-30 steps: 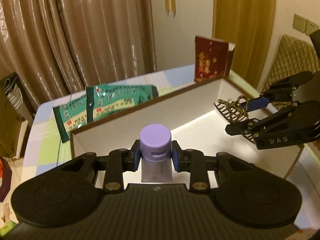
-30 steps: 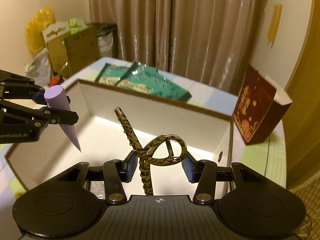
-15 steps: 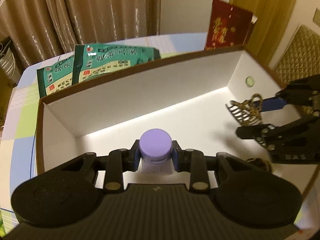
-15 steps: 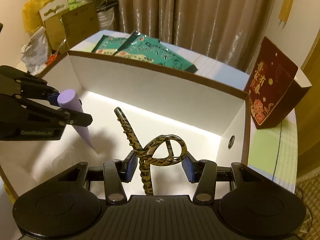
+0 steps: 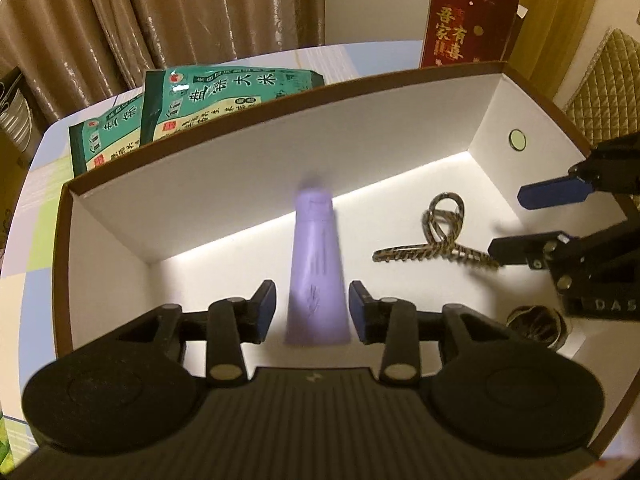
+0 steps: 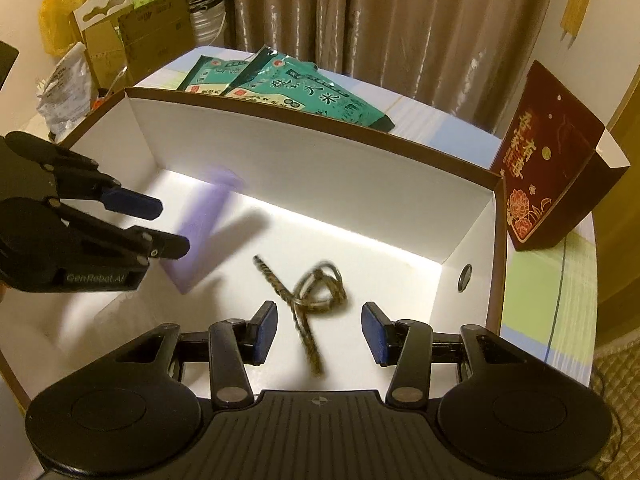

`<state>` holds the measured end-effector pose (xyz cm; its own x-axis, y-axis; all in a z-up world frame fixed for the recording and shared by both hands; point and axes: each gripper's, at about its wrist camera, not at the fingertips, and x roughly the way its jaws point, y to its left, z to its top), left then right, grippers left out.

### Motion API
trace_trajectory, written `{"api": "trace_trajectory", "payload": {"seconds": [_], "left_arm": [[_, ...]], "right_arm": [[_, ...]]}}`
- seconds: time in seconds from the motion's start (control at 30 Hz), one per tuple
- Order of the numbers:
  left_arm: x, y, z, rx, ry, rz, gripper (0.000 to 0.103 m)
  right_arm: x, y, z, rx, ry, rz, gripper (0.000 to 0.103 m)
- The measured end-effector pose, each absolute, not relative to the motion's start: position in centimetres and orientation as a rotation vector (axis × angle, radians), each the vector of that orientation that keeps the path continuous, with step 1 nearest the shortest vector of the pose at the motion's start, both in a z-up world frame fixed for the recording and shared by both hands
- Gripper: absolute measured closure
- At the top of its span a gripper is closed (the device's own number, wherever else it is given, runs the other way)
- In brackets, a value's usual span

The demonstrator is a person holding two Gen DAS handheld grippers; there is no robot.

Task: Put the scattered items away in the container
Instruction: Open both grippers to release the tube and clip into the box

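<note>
With jaws parted over the white box [image 5: 280, 152]: left gripper [image 5: 312, 312] spread wide, gripping nothing, blurred purple tube [image 5: 316, 264] between its blue pads but apart from them, inside the box. Right gripper [image 6: 319, 332] likewise spread; leopard-print hair claw [image 6: 316, 300] blurred between its pads, untouched. Green packets [image 6: 304, 92] behind the far wall.
</note>
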<state>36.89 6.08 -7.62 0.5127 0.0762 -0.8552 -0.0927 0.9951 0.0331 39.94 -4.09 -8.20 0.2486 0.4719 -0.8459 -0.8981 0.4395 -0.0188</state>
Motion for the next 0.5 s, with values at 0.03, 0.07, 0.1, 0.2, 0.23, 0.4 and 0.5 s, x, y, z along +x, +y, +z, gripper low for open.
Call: {"api": "trace_trajectory", "payload": {"seconds": [0.03,0.07,0.1,0.2,0.23,0.4,0.5], "left_arm": [[36.79,6.09,-7.6,-0.014,1.027,0.102,0.062],[36.71,6.09,-7.56,-0.011,1.026,0.103,0.061],[36.63,6.11,-7.54,-0.008,1.026,0.103,0.061],[36.54,6.12,-7.5,-0.008,1.032,0.102,0.06],[36.5,6.14,-7.5,-0.009,1.034,0.101,0.059],[36.29,5.92,-7.41,0.001,1.043,0.103,0.046],[36.08,5.67,-7.15,0.015,1.043,0.107,0.019]], "right_arm": [[39.93,-4.09,-8.25,-0.575,0.889,1.006,0.059],[39.91,-4.09,-8.31,-0.576,0.891,1.006,0.059],[39.89,-4.1,-8.41,-0.579,0.895,1.005,0.059],[39.76,-4.12,-8.74,-0.592,0.908,1.005,0.059],[39.71,-4.14,-8.82,-0.595,0.911,1.007,0.059],[39.51,-4.18,-8.96,-0.605,0.926,1.012,0.055],[39.24,-4.31,-8.83,-0.605,0.922,1.033,0.034]]}}
